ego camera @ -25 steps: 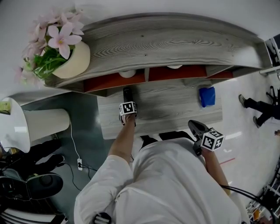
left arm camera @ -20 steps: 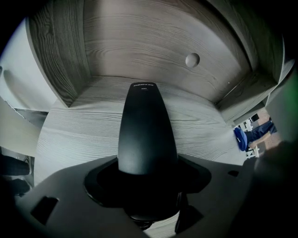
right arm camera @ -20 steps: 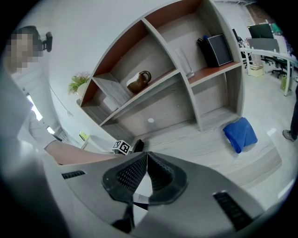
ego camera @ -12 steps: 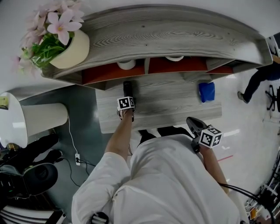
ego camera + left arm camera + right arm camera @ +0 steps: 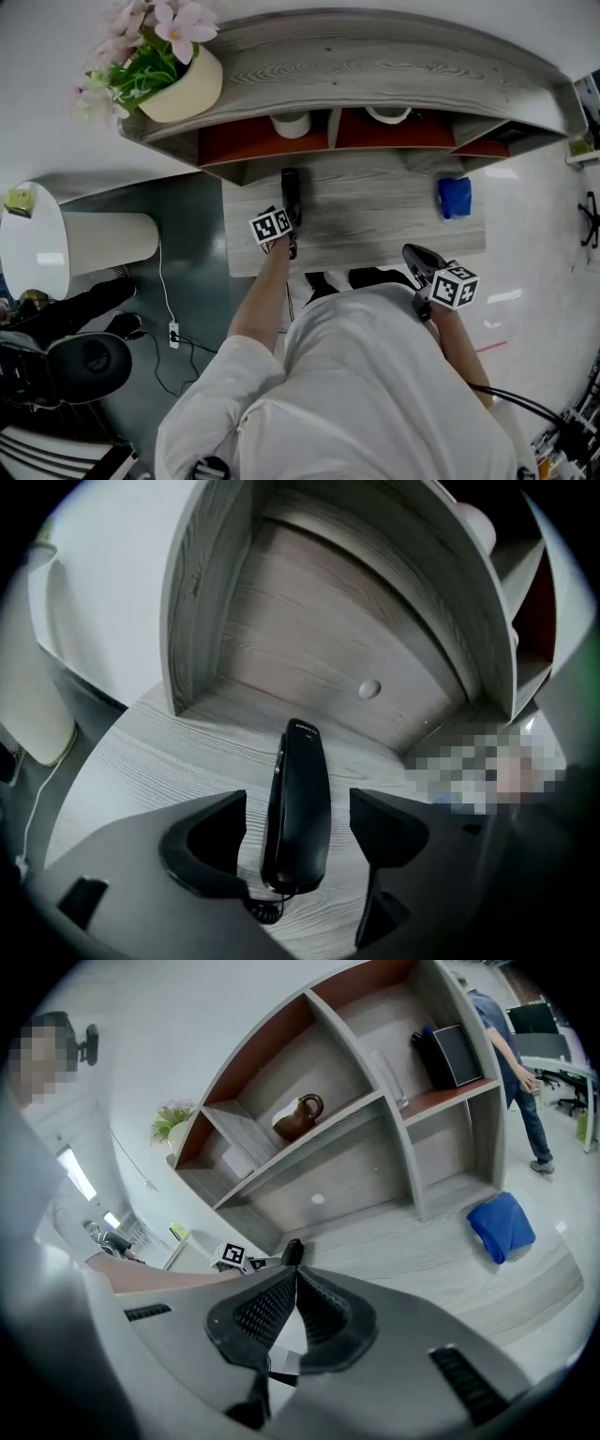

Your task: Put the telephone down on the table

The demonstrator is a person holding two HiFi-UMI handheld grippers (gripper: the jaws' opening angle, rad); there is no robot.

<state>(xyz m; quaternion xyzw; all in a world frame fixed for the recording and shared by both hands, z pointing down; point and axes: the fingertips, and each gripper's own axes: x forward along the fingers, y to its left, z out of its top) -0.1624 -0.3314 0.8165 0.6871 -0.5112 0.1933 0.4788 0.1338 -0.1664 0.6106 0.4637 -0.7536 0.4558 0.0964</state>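
Left tongs (image 5: pixel 296 810) were opening, telephone (image 5: pixel 302 771) between them but not gripped. Telephone lay flat on the bench (image 5: pixel 375 234), left side, far end toward the shelf unit (image 5: pixel 375 75). Right tongs (image 5: pixel 292 1277) were clenched and empty, at the bench's near right edge. Blue cloth (image 5: pixel 455 197) sat far right.

A white short-sleeved shirt (image 5: pixel 375 394), loosely creased. The right gripper (image 5: pixel 292 1274) is dark grey with ribbed pads (image 5: pixel 262 1312) on its jaws and a white cube (image 5: pixel 455 288) of black square markers. A black cable (image 5: pixel 516 405) runs beside the forearm.
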